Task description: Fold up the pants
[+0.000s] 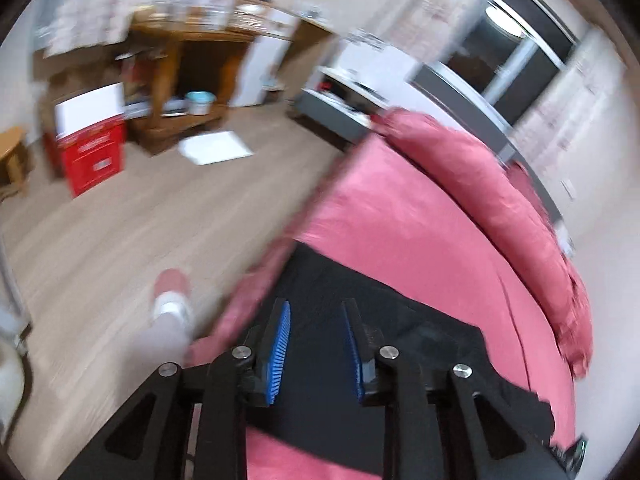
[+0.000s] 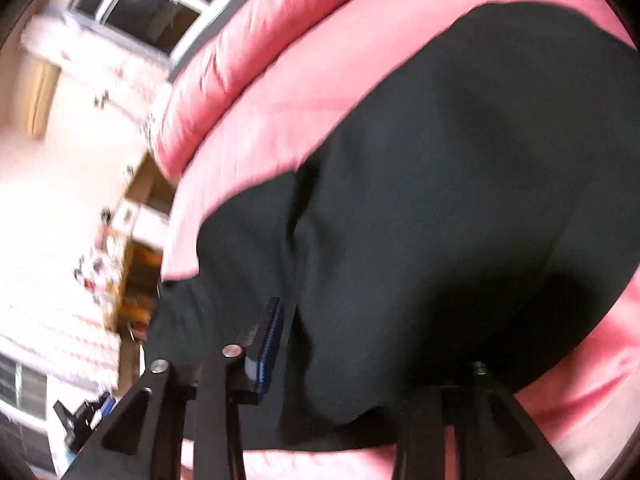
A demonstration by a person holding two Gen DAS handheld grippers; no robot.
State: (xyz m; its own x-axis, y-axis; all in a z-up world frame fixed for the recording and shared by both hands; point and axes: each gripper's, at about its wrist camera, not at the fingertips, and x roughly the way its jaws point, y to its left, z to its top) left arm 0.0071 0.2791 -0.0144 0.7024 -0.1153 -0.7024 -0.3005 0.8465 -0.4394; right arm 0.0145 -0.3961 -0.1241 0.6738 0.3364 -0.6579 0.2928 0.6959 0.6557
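Fold pants: early, black pants point(image 2: 440, 200) spread on pink bed point(image 1: 420, 240), reaching its left edge.

Left gripper point(image 1: 316, 344) spread, empty, over pants near that edge. Right gripper point(image 2: 340, 352): one finger hidden by cloth, grip unclear. Next: pinch an edge, fold over.

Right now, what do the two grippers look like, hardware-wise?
The left gripper has black angular linkage arms with silver round pivot bolts, and jaws faced with bright blue ribbed pads. The right gripper shows the same black linkages and silver bolts; one dark blue pad is visible. No cables or sleeves show.
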